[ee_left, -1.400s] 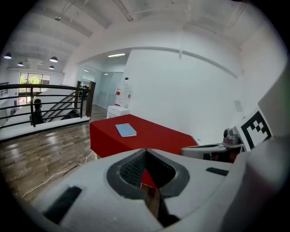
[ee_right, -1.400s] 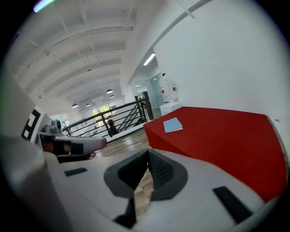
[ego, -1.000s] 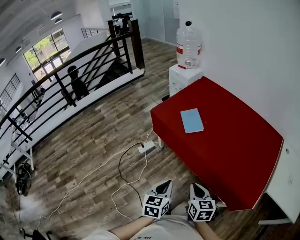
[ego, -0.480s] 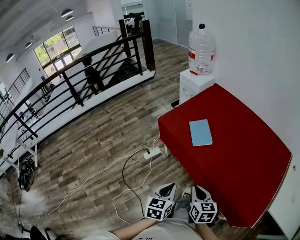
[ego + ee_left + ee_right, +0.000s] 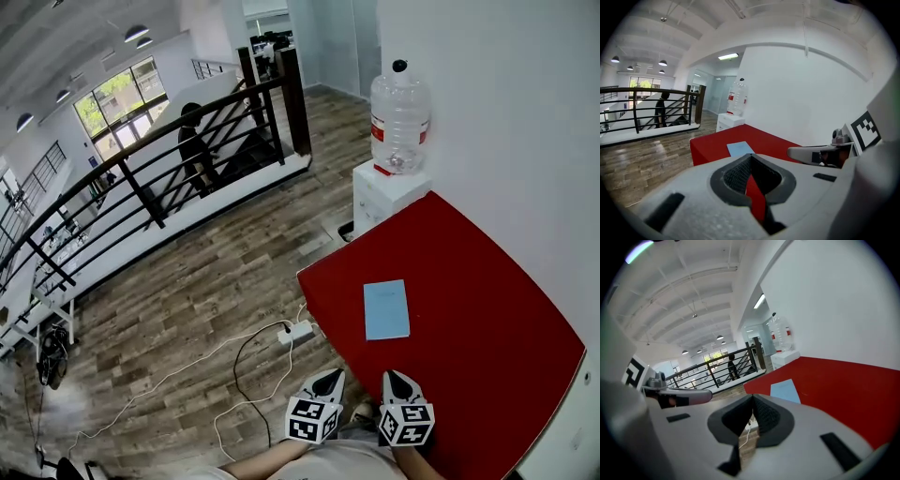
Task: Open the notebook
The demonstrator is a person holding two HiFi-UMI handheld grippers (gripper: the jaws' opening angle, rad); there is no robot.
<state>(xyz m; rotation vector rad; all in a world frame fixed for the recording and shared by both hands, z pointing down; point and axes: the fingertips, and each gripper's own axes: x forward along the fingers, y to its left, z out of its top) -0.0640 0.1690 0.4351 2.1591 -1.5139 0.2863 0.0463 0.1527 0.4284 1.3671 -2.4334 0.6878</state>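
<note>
My left gripper (image 5: 330,376) and right gripper (image 5: 393,378) sit side by side, each with its jaws closed together on nothing, by the near corner of the red table (image 5: 487,347). The light-blue notebook (image 5: 386,309) lies flat and closed on the table just ahead of them. Beyond it stands a water bottle (image 5: 399,112), the print on its red label too small to read.

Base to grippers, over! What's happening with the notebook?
Jaws shut and empty on left gripper and right gripper. Light blue notebook closed, flat on the red table, untouched. Nothing in the way.
</note>
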